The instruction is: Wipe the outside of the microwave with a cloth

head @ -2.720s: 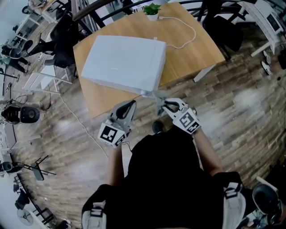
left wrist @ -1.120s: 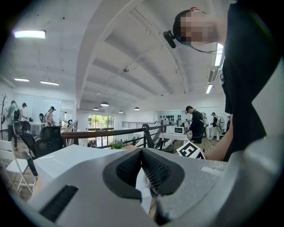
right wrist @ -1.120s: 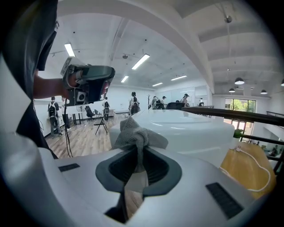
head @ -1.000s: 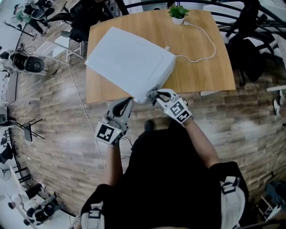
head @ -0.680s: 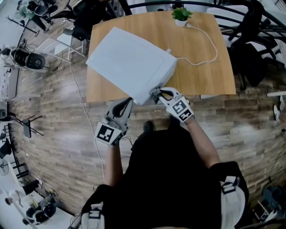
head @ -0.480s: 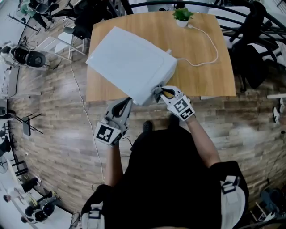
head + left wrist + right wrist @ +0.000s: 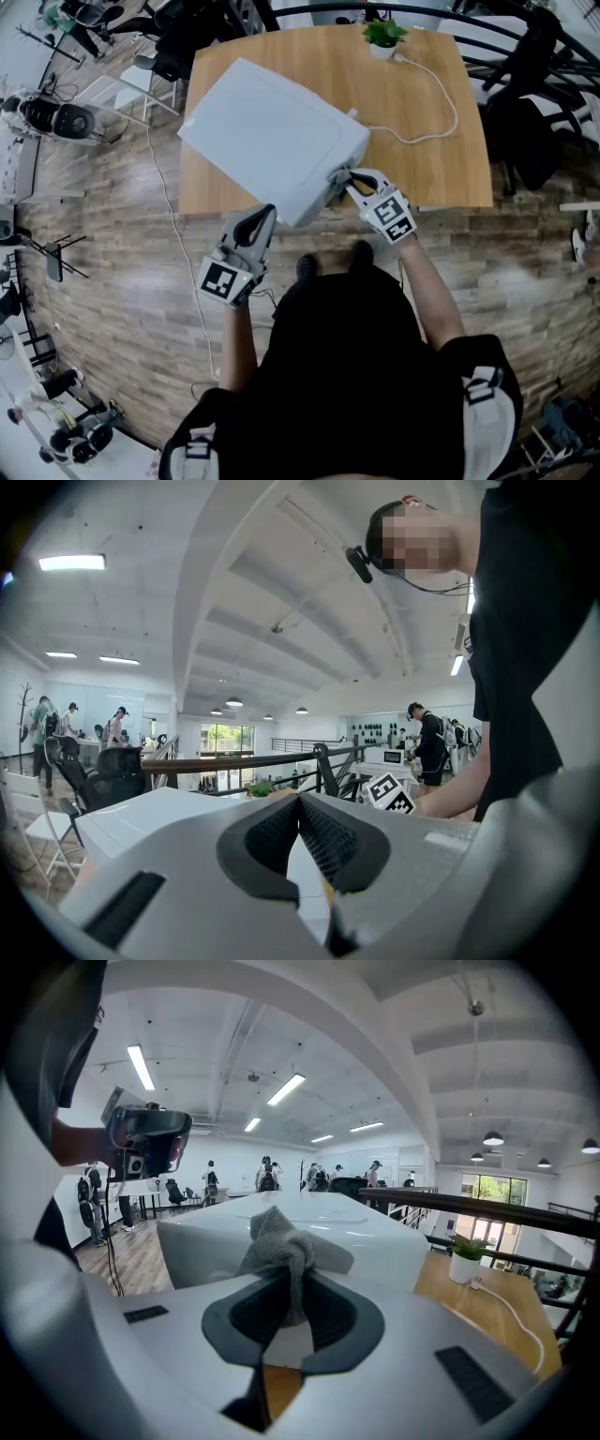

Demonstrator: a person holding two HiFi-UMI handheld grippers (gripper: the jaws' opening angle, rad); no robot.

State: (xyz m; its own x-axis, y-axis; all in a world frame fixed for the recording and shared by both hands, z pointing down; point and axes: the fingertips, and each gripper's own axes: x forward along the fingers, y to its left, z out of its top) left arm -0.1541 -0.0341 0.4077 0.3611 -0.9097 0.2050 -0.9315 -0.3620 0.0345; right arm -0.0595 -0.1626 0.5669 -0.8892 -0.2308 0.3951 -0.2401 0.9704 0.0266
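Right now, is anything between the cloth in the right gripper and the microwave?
Nothing visible. The right gripper pinches the grey cloth right at the white microwave's near corner. The cable and potted plant lie farther back on the table, out of the way.

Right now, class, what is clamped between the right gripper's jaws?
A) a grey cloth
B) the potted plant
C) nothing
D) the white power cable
A: the right gripper view shows the right gripper shut on a grey cloth, bunched in front of the white microwave.
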